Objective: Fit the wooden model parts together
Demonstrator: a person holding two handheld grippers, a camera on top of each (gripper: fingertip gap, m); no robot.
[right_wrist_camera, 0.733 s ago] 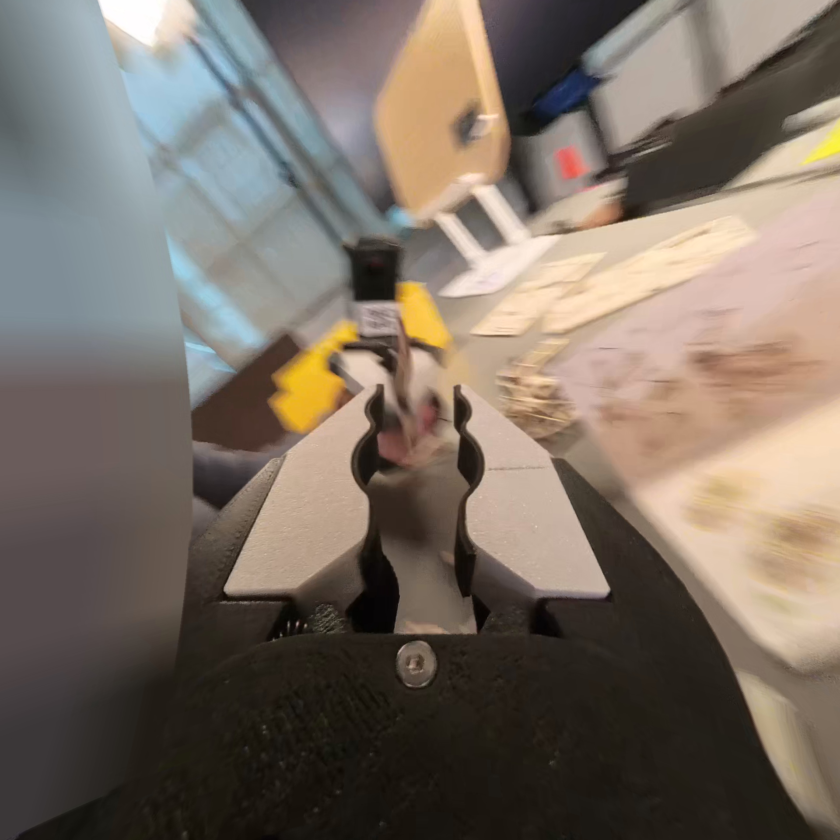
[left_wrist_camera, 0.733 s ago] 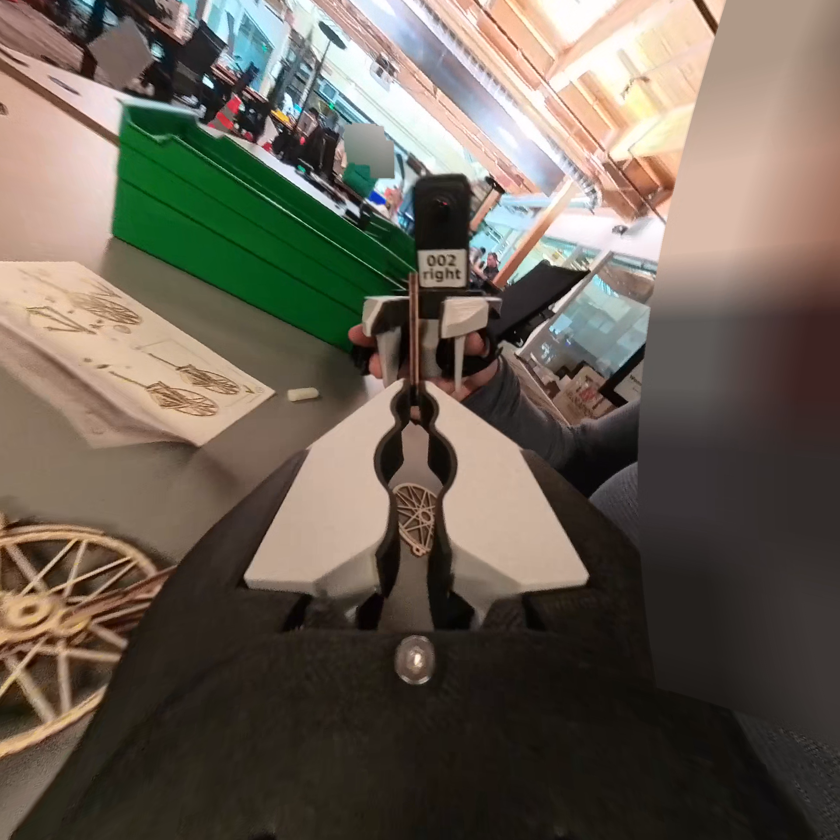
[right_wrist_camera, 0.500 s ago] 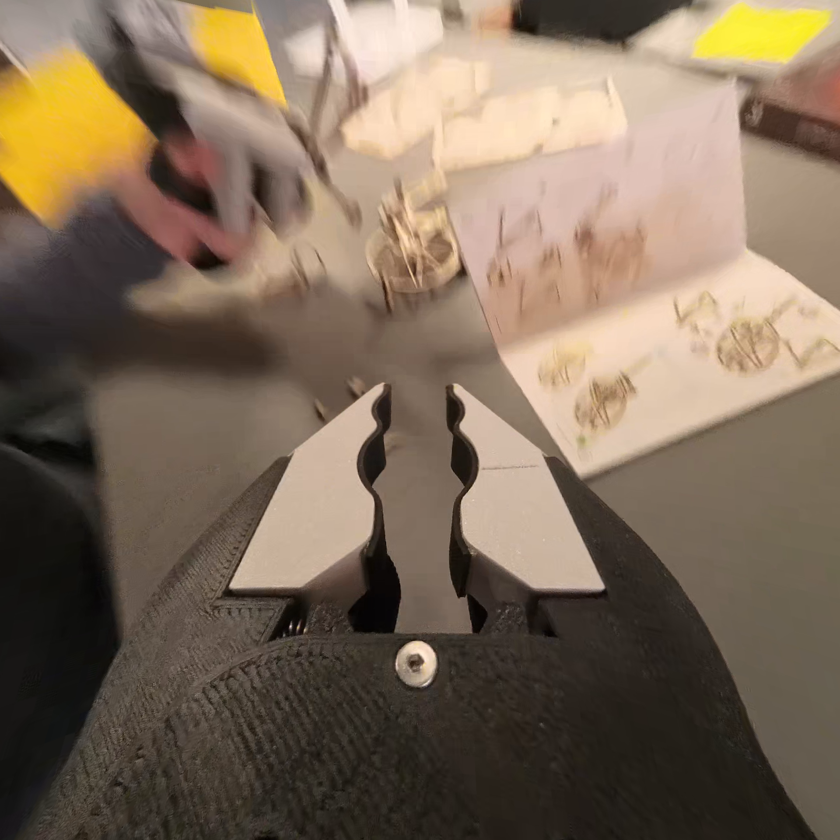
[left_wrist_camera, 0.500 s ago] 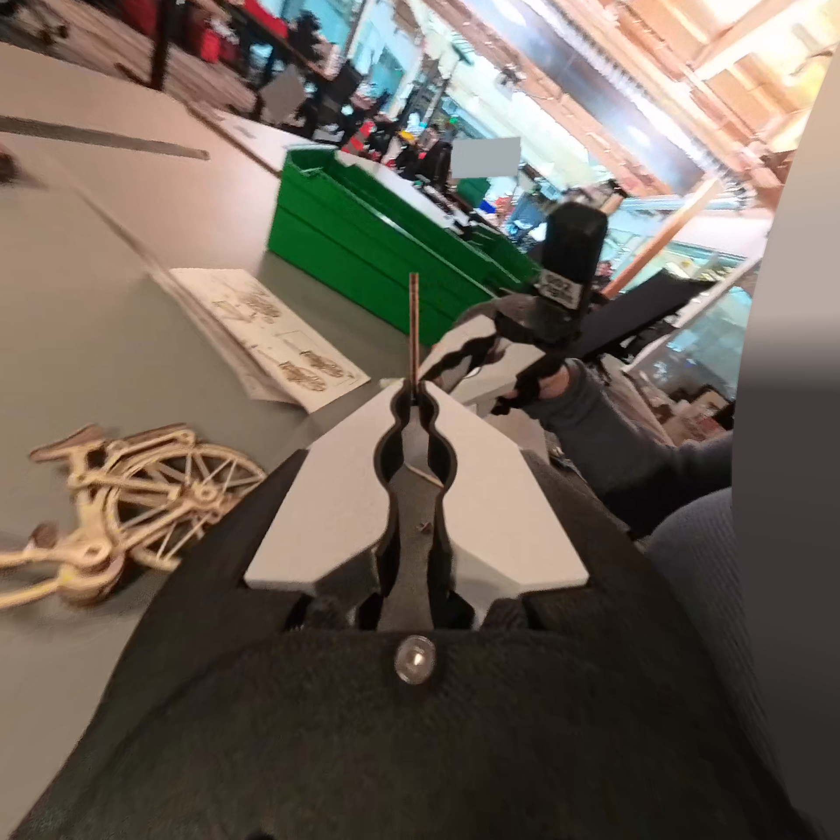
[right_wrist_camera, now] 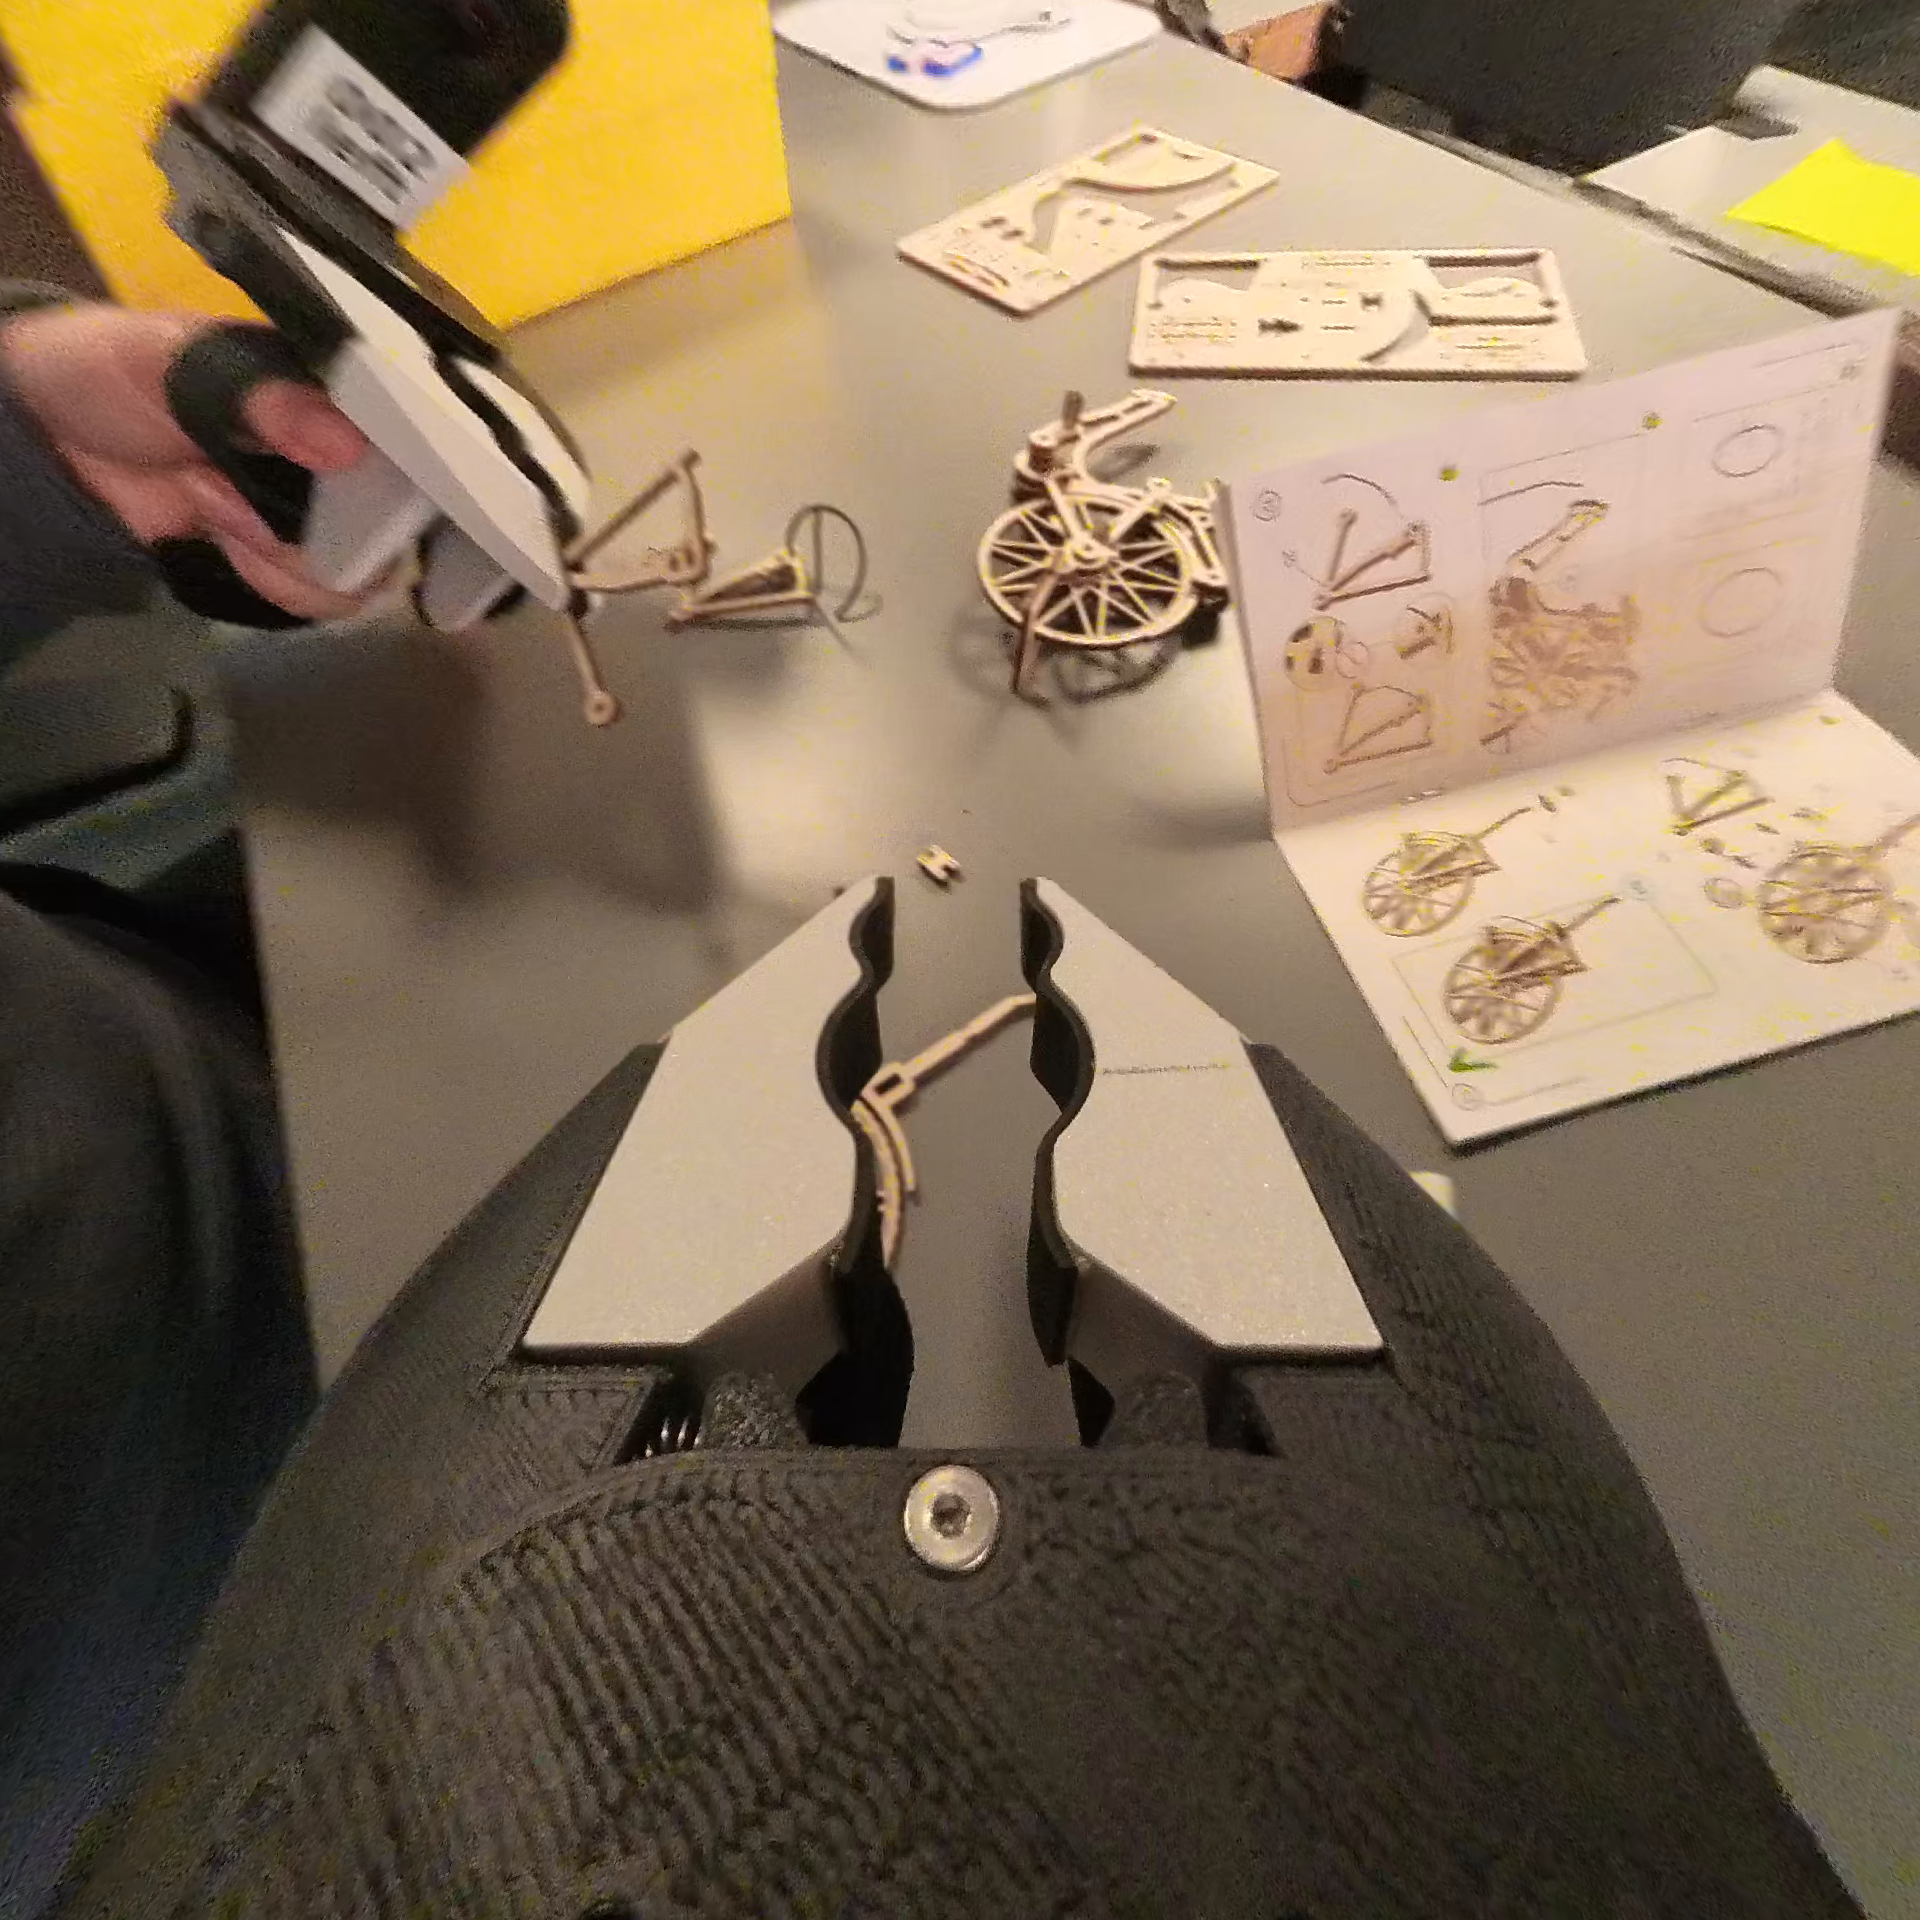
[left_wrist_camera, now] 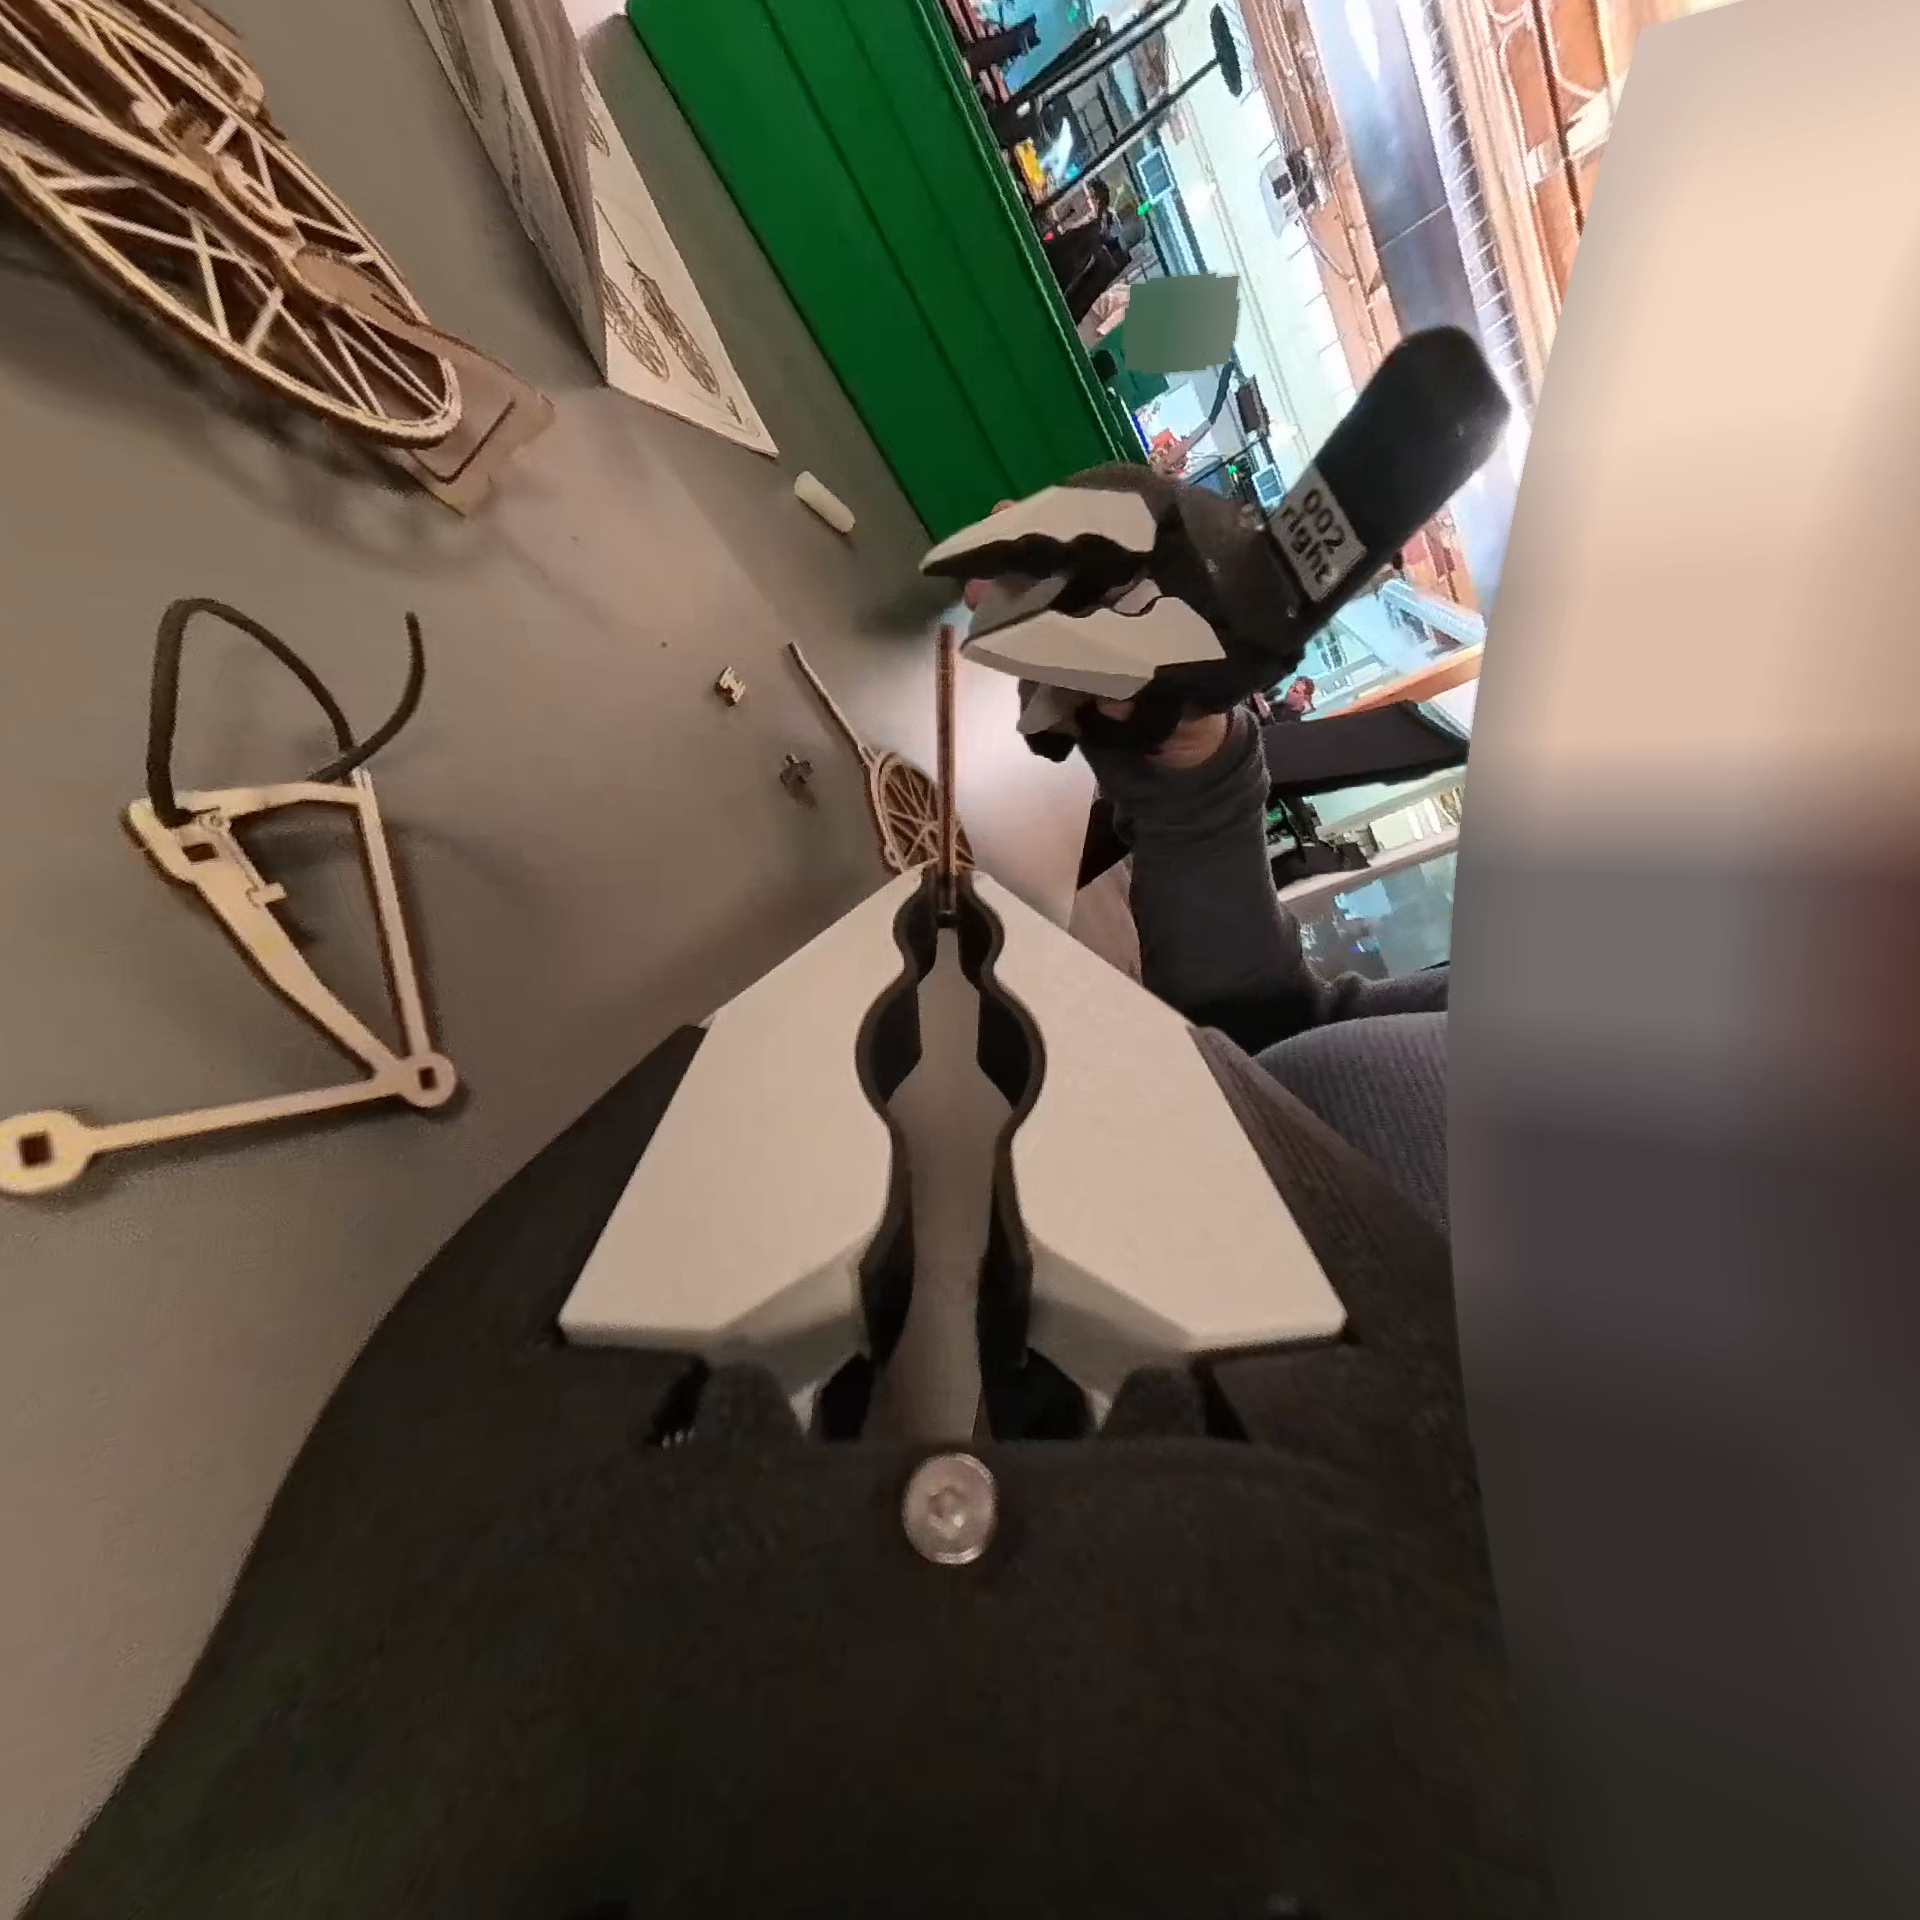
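My left gripper is shut on a thin flat wooden frame part, seen edge-on and sticking out past the tips. In the right wrist view this gripper holds the part above the table at upper left. My right gripper is open and empty, low over a curved wooden piece lying between its fingers. It shows in the left wrist view just beyond the held part. A wheel assembly and a frame with a black cord lie farther out.
A tiny wooden connector lies just past my right fingertips. An open instruction booklet stands at the right. Two punched wooden sheets lie at the back, next to a yellow box. Green trays stand behind the booklet. There is about 12 cm between the tips of the two grippers. Between my right fingertips and the tiny wooden connector there is roughly 7 cm. It is also in sight in the left wrist view.
My right gripper has drawn away from the held part and tipped down toward the table. My left gripper has kept its grip and swung low over the table.
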